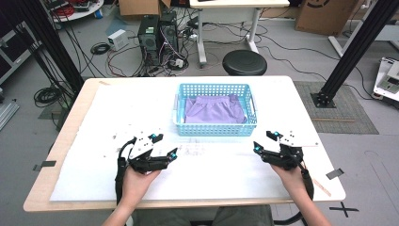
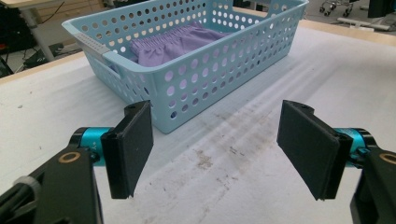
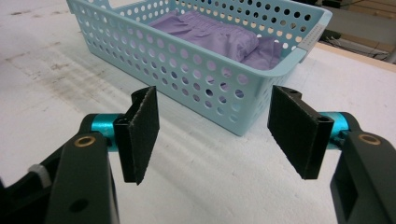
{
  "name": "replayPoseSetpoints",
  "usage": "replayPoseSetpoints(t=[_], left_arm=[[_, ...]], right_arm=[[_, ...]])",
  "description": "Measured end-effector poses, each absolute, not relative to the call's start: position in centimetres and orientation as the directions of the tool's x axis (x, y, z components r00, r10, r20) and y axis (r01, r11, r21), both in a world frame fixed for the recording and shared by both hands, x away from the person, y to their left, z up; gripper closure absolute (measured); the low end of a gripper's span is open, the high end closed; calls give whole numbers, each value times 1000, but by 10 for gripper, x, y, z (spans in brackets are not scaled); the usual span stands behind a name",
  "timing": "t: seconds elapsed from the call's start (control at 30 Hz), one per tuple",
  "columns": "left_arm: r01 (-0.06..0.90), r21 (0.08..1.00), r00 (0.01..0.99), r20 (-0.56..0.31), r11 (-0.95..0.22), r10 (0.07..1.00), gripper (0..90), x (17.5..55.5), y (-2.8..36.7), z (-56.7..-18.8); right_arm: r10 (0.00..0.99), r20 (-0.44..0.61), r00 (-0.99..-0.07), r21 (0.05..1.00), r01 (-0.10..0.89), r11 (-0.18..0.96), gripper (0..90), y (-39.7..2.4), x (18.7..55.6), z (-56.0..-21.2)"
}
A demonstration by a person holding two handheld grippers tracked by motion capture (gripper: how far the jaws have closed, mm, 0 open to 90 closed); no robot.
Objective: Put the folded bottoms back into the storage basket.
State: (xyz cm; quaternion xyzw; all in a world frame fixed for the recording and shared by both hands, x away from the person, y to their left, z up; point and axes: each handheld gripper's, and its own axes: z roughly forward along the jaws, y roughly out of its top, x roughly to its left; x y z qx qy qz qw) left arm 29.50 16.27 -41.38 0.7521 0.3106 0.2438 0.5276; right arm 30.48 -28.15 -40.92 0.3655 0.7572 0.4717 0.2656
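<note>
A light blue perforated basket (image 1: 215, 128) stands at the middle of the white table, and a folded purple garment (image 1: 215, 109) lies inside it. My left gripper (image 1: 164, 145) hovers low over the table in front of the basket's left corner, jaws open with nothing between them. My right gripper (image 1: 265, 141) is near the basket's right front corner, also open and empty. From the left gripper view the basket (image 2: 196, 79) and the purple garment (image 2: 175, 42) lie just ahead of the gripper (image 2: 217, 149). The right gripper view shows the basket (image 3: 219, 88), the garment (image 3: 215, 35) and the gripper (image 3: 219, 140) the same way.
The white table cover (image 1: 221, 174) has faint grey smudges in front of the basket. Beyond the table's far edge stand a round black stool (image 1: 244, 62), computer towers (image 1: 157, 37) with tangled cables and a white desk. Black frame posts rise at both sides.
</note>
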Motion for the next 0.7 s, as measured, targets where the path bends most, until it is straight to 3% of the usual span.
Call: replayPoseSetpoints(t=[0.7], left_arm=[[237,935,674,37,-263,738,275,295,161,-419]], right_arm=[[801,-66,-595,903,307,302,342,-279,306,-415]])
